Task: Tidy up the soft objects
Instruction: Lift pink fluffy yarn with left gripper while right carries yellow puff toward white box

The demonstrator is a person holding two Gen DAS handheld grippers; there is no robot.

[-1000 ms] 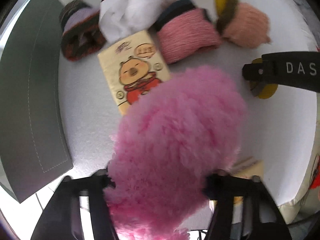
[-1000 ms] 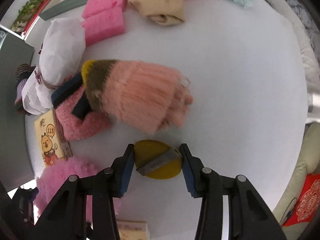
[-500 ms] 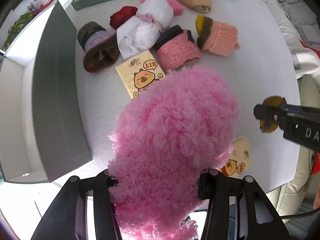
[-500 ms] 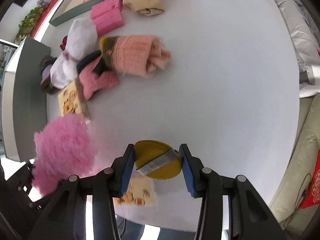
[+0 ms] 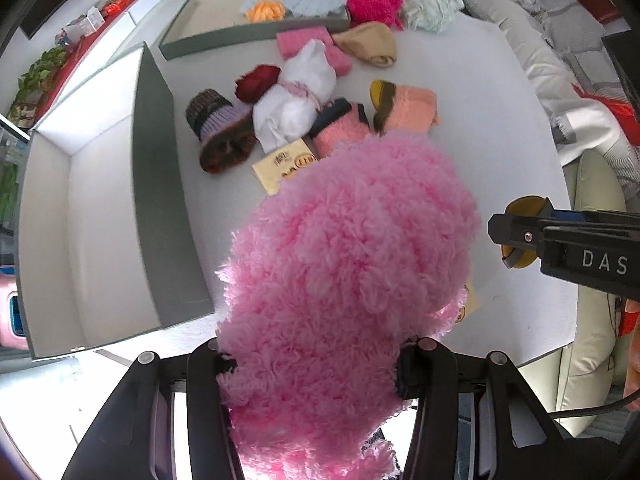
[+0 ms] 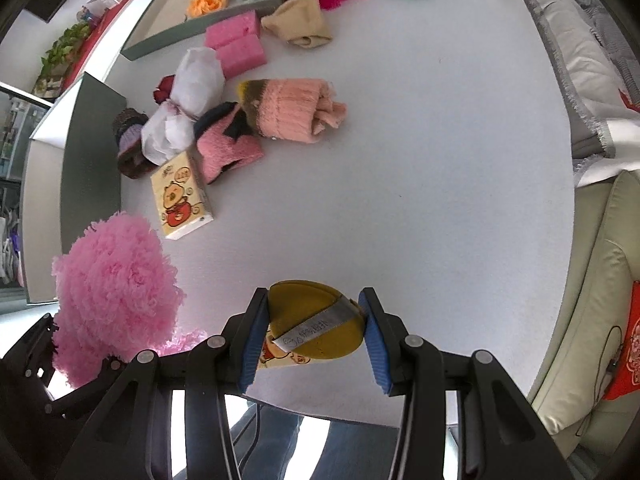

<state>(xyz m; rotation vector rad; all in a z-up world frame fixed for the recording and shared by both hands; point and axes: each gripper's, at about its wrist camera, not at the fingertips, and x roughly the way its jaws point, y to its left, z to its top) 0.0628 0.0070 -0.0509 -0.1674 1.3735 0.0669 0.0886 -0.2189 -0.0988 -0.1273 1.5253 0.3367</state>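
Left wrist view: the left gripper [image 5: 312, 364] clenched a fluffy pink pom-pom [image 5: 348, 264] above the table [image 5: 480, 160], beside the open grey box [image 5: 100, 216]. Right wrist view: the right gripper [image 6: 312, 334] grasped a yellow round sponge [image 6: 316, 320]; next, probably carrying both over a box

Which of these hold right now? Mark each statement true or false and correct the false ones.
1. The left gripper grips a fluffy pink yarn pom-pom. True.
2. The right gripper is empty. False: it is shut on a round yellow sponge pad with a grey band.
3. The open grey box with white inside holds folded socks. False: nothing shows inside it.
4. An orange fabric flower lies in the shallow grey tray. True.
5. The yellow cartoon tissue pack lies on the white table. True.
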